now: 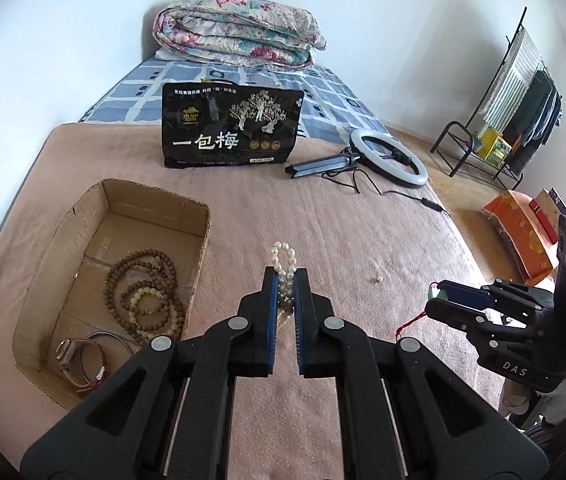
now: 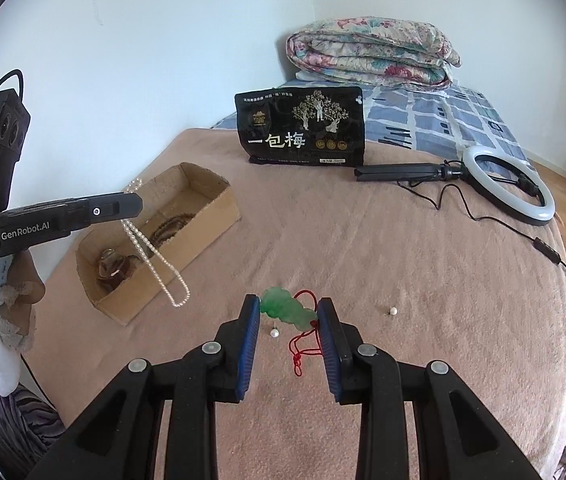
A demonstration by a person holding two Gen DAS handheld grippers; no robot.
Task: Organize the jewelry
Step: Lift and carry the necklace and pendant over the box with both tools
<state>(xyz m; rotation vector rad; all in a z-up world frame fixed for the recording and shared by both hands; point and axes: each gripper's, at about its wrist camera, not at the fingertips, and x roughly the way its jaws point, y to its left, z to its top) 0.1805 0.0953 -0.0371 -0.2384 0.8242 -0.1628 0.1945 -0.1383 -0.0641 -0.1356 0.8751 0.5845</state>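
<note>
My left gripper (image 1: pixel 286 276) is shut on a white pearl necklace (image 1: pixel 284 264) and holds it in the air; in the right wrist view the pearl necklace (image 2: pixel 155 256) hangs from the left gripper (image 2: pixel 133 204) beside the cardboard box (image 2: pixel 219 216). The cardboard box (image 1: pixel 199 236) holds brown bead strands (image 1: pixel 139 296), a watch (image 1: pixel 79 360) and a metal bangle. My right gripper (image 2: pixel 288 306) is shut on a green jade pendant (image 2: pixel 287 308) with a red cord (image 2: pixel 303 344), just above the pink blanket. The right gripper also shows in the left wrist view (image 1: pixel 439 296).
Two loose pearl earrings (image 2: pixel 274 332) (image 2: pixel 392 311) lie on the blanket near the right gripper. A black snack bag (image 2: pixel 301 128), a ring light with tripod (image 2: pixel 511 184) and its cable lie farther back. A folded quilt (image 2: pixel 375 56) sits by the wall.
</note>
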